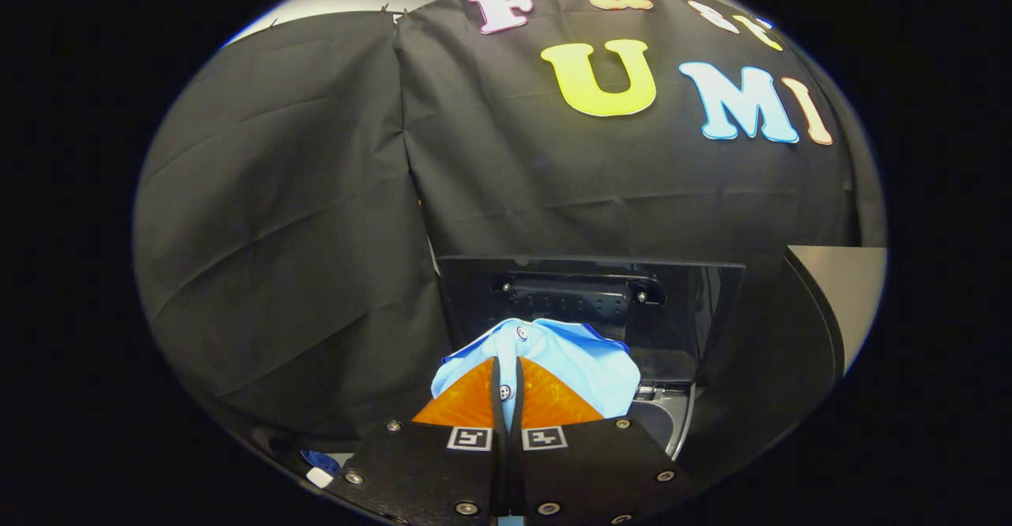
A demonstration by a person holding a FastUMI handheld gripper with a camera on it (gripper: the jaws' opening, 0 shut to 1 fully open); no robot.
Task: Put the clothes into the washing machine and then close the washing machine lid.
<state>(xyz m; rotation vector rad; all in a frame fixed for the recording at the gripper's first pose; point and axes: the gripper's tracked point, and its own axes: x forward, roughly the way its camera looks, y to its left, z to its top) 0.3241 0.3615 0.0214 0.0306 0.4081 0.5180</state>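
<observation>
My gripper (507, 368) is shut on a light blue buttoned shirt (577, 360), which bunches up around and just ahead of the fingertips. A thin fold of the cloth is pinched between both fingers. Beyond the shirt stands the washing machine's raised lid (601, 297), dark and upright, with a hinge bracket on its inner face. The grey rim of the machine's opening (662, 419) shows just right of the fingers, below the shirt.
Black booth cloth (316, 233) hangs close behind and to the left of the machine. A pale wall panel (846, 289) stands to the right. A small blue and white object (320, 467) lies low on the left beside the gripper body.
</observation>
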